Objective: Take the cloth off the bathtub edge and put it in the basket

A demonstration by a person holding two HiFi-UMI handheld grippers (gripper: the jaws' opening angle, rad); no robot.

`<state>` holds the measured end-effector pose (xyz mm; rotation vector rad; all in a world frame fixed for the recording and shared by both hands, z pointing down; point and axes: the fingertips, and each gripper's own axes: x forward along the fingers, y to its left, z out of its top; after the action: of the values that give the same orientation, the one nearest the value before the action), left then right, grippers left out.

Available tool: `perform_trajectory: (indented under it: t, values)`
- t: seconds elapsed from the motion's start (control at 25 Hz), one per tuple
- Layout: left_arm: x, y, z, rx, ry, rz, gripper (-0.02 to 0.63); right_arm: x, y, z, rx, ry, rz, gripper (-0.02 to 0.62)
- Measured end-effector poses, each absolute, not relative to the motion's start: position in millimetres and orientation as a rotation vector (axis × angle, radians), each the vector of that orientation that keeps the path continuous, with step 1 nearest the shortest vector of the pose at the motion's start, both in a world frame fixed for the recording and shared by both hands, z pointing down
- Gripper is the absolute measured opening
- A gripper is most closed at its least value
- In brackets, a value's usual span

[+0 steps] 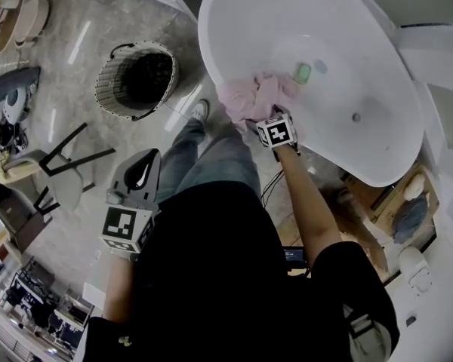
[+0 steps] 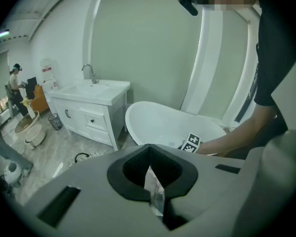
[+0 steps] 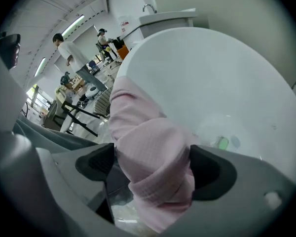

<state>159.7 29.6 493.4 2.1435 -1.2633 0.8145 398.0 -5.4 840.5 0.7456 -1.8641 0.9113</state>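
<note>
A pink cloth (image 1: 249,96) lies bunched over the near rim of the white bathtub (image 1: 211,51). My right gripper (image 1: 266,115) points down onto it. In the right gripper view the cloth (image 3: 148,147) fills the gap between the wide-apart jaws of the right gripper (image 3: 153,168), and the dark pads (image 3: 94,163) flank the fold without squeezing it. The woven basket (image 1: 136,78) stands on the floor left of the tub, dark inside. My left gripper (image 1: 143,164) hangs low by the person's left leg, jaws together and empty. In its own view the left gripper (image 2: 150,157) faces the tub (image 2: 158,122).
A small green object (image 1: 303,72) lies inside the tub near the drain (image 1: 355,117). A black-legged chair (image 1: 60,164) stands at the left, and the person's shoe (image 1: 200,110) is between basket and tub. A white vanity (image 2: 91,107) stands beside the tub. People stand far off.
</note>
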Motion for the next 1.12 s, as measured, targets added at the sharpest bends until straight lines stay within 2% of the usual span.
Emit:
perform_trajectory:
  t: [0.36, 0.44, 0.52, 0.56, 0.8, 1.04, 1.08, 1.12]
  values:
    - [155, 48, 501, 2.129, -1.281, 0.825, 0.014, 392, 0, 868, 0.681, -1.818, 0.88, 0.464]
    - [155, 49, 500, 2.123, -1.288, 0.82, 0.014, 385, 2, 863, 0.629, -1.833, 0.83, 0.41]
    - [155, 48, 500, 2.11, -1.301, 0.807, 0.014, 376, 1, 853, 0.577, -1.85, 0.724, 0.311]
    - [155, 48, 500, 2.106, -1.303, 0.803, 0.014, 373, 0, 851, 0.563, -1.852, 0.68, 0.286]
    - [156, 44, 497, 2.112, -1.306, 0.787, 0.014, 372, 4, 843, 0.538, -1.849, 0.657, 0.252]
    - [158, 43, 492, 2.153, -1.29, 0.769, 0.014, 374, 2, 819, 0.526, -1.882, 0.68, 0.191]
    - [158, 43, 490, 2.161, -1.288, 0.767, 0.014, 378, 1, 815, 0.555, -1.885, 0.711, 0.162]
    - [158, 42, 489, 2.166, -1.288, 0.765, 0.014, 381, 1, 810, 0.59, -1.886, 0.758, 0.078]
